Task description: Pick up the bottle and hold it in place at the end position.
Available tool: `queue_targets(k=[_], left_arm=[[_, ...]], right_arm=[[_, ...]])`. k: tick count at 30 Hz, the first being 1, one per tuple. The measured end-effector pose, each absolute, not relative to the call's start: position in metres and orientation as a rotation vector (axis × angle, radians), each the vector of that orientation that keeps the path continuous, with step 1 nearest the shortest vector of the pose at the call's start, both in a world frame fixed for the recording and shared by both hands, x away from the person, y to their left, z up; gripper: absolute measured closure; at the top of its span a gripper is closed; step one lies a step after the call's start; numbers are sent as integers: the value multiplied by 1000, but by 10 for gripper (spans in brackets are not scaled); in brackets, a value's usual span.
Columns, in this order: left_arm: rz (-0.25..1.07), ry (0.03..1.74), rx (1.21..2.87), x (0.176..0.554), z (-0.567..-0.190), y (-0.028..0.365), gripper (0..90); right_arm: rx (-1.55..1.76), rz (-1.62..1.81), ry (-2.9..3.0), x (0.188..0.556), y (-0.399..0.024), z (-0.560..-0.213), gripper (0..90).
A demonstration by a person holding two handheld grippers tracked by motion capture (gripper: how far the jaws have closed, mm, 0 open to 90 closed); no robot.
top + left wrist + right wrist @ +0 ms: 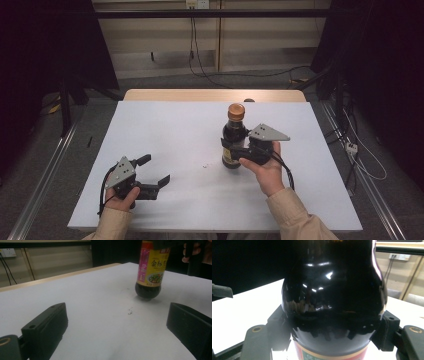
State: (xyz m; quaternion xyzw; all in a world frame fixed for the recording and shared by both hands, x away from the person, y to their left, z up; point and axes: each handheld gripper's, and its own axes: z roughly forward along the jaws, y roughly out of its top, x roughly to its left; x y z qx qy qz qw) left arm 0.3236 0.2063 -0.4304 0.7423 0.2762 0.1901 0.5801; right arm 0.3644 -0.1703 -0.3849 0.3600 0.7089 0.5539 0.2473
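Right gripper [235,148] is closed on the bottle [233,140], one jaw on each side of the dark body just above the label, as the right gripper view confirms. Bottle stands upright, long axis vertical, right of the table's [165,125] centre and nearer the far edge than the near one. Its base appears to rest on the table, though the left gripper view leaves a slight lift possible (a dark shadow sits under the rounded bottom). The orange cap [236,111] is on and free above the jaws.

Left gripper [152,172] is wide open and empty, near the front-left corner. From it the bottle lies ahead and to the right, well apart. Judgement: any move of the bottle falls to the right hand; the left could reach the cap only after crossing toward the bottle.
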Motion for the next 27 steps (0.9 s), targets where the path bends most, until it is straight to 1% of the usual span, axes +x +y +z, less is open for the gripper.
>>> queue_targets(k=[13,18,19,27], left_arm=[[431,627,1744,324,-431,204,34],[437,626,1747,325,-431,206,33],[424,637,1725,324,-431,204,33],[423,630,1738,327,-432,207,33]], right_arm=[[941,1530,1968,387,-153,-378,283],[944,1529,1984,398,-144,-384,282],[944,1529,1984,398,-144,-384,282],[946,1533,1988,410,-138,-390,282]])
